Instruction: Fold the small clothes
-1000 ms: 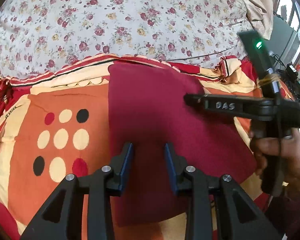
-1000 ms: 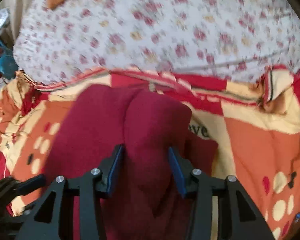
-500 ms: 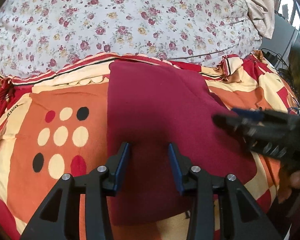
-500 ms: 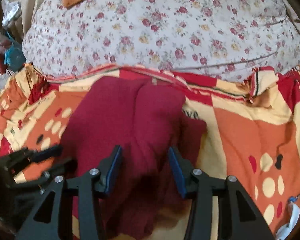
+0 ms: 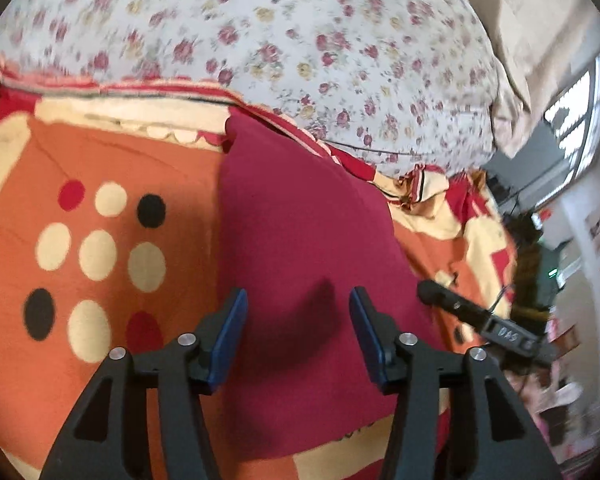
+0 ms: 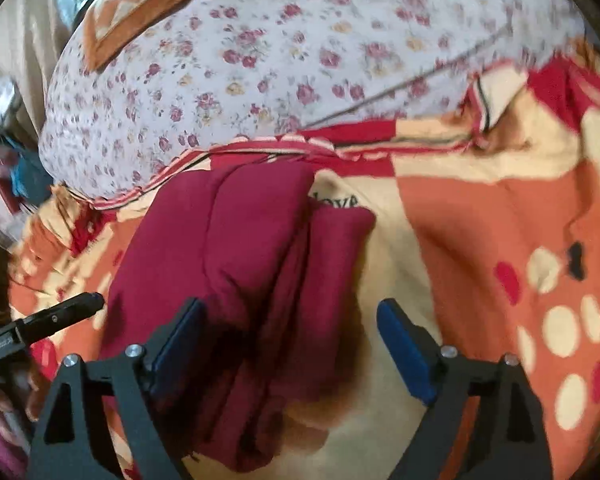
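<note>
A folded maroon garment (image 5: 300, 248) lies flat on the patterned orange bedspread (image 5: 100, 160). In the right wrist view the garment (image 6: 240, 264) shows layered folds along its right side. My left gripper (image 5: 298, 300) is open and empty, held over the garment's near part. My right gripper (image 6: 290, 312) is open and empty, above the garment's right edge. The right gripper also shows in the left wrist view (image 5: 432, 292), off the garment's right edge. The left gripper shows in the right wrist view (image 6: 88, 302) at the far left.
A white floral quilt (image 5: 300, 52) is heaped behind the garment. An orange checked pillow (image 6: 148, 0) lies on top of it. The bedspread (image 6: 500, 240) spreads to the right, with rumpled folds (image 5: 432, 188) at its far edge. A window (image 5: 580, 120) and clutter stand at the right.
Both grippers have opened wider and drawn back from the garment. The right gripper has moved off the garment to its right side. The garment lies flat.
</note>
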